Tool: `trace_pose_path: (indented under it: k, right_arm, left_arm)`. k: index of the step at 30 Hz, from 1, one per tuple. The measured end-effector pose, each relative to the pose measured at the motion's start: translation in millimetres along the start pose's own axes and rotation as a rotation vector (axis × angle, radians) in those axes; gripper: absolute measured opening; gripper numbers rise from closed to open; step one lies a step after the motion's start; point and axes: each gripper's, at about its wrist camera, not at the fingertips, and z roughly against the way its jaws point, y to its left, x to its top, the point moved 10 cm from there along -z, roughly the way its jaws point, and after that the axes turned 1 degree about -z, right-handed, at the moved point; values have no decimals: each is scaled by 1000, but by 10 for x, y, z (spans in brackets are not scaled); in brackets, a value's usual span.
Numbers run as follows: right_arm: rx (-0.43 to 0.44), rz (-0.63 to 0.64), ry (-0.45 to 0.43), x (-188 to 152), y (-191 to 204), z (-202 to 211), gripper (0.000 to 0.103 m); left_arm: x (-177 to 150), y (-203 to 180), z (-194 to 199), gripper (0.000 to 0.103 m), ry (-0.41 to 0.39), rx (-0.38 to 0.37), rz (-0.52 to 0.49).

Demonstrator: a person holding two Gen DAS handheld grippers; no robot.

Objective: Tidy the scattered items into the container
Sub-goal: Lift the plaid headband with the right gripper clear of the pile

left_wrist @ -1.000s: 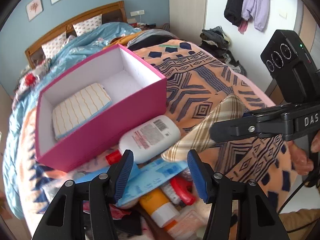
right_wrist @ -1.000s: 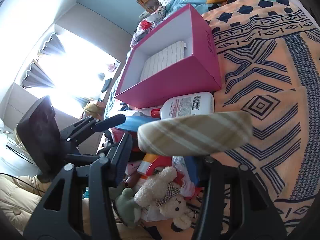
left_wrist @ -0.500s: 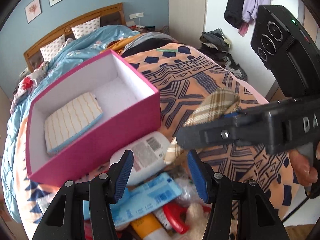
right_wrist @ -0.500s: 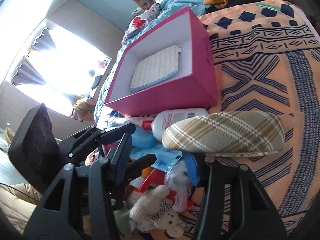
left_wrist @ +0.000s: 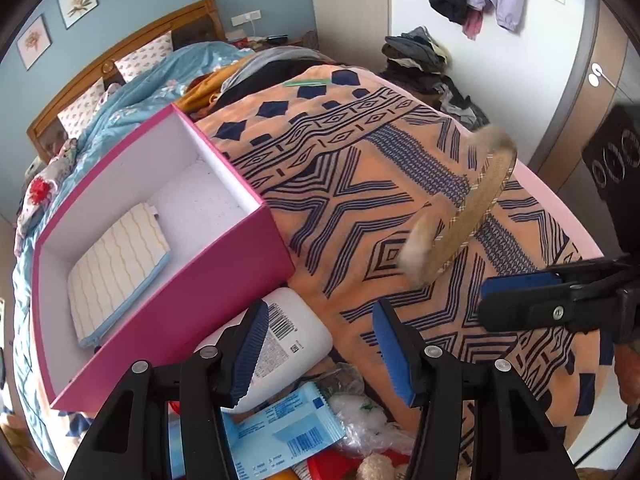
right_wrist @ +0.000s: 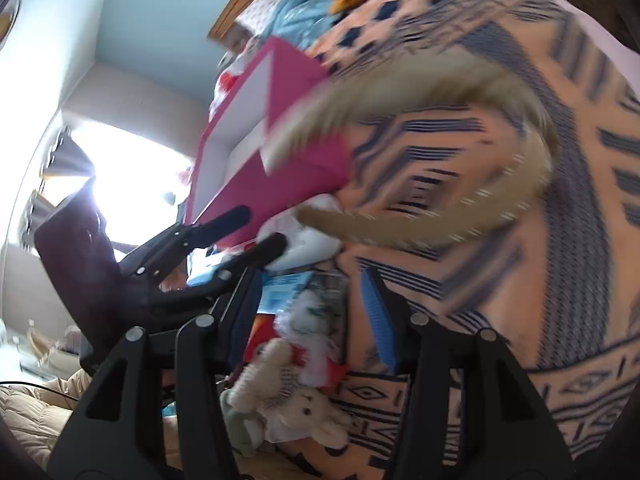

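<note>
A pink box (left_wrist: 192, 284) with a white inside sits on the patterned blanket (left_wrist: 360, 184) and holds a striped cloth pad (left_wrist: 116, 264). A tan plaid headband (left_wrist: 468, 208) is in the air, blurred, free of both grippers; it also shows in the right wrist view (right_wrist: 460, 184). My left gripper (left_wrist: 320, 356) is open over a white lotion bottle (left_wrist: 288, 344) and a blue packet (left_wrist: 280, 436). My right gripper (right_wrist: 312, 316) is open and empty above the pile; one finger (left_wrist: 520, 288) shows at the right of the left wrist view.
A pile of items lies at the bed's near edge: plush bunnies (right_wrist: 292, 404), a clear bag (left_wrist: 360, 420), red items. Bedding and pillows lie beyond the box. Clothes (left_wrist: 424, 56) are heaped by the white wall.
The right gripper held the headband between its fingers; it has opened, and the headband now flies loose and blurred above the blanket. The left gripper has risen and moved back a little.
</note>
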Motion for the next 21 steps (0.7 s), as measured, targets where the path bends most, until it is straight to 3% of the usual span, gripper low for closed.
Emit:
trace_pose_path:
  k: [7,12,15,18,21]
  right_arm:
    - [-121,-167,-108,10,-666,236,54]
    - [-295,-77,-203,225,-790,411,54]
    - [-357,22,-204,363,-690,387,54]
    - [-378,102,-201,413,-555,341,54]
    - [-339,153,-192,390,-407,279,54]
  left_arm:
    - [151,-156,-10,55,-13,-7,-42]
    - [187,-283,-50,55,-4,-31,-49]
    - [202,-349,-69,55,2,-44,-51]
    - [191,-361,-63,55,7,-59,-37]
    - [169,-327,-60,56,19,-90,3]
